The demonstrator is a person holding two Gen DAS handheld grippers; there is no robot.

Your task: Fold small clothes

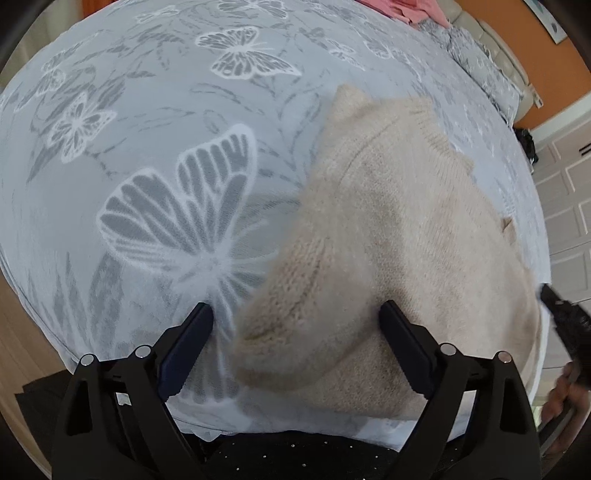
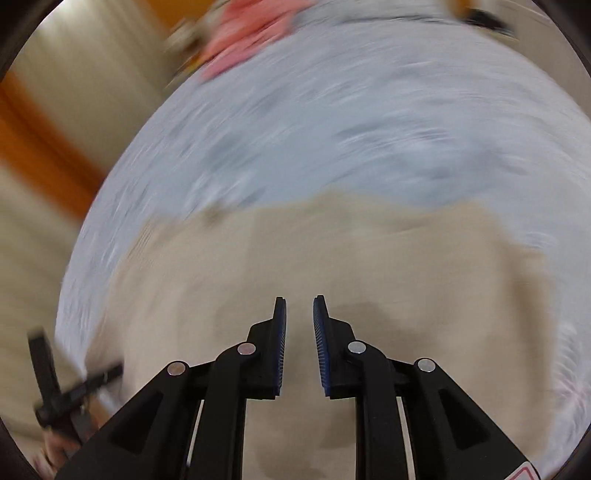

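Note:
A small cream knit sweater (image 1: 391,236) lies on a pale blue bedspread with grey butterflies (image 1: 159,177). My left gripper (image 1: 297,314) is open wide just above the sweater's near sleeve; the sleeve lies between the fingers without being gripped. The right wrist view is blurred by motion. In it my right gripper (image 2: 299,306) hovers over the sweater (image 2: 332,258) with its fingers a narrow gap apart and nothing between them. The right gripper also shows at the right edge of the left wrist view (image 1: 565,314).
Pink clothes (image 1: 399,9) lie at the far side of the bed, also in the right wrist view (image 2: 251,33). A grey patterned pillow (image 1: 484,62) and a padded headboard are at the far right. The bed's near edge (image 1: 295,428) is just under my left gripper.

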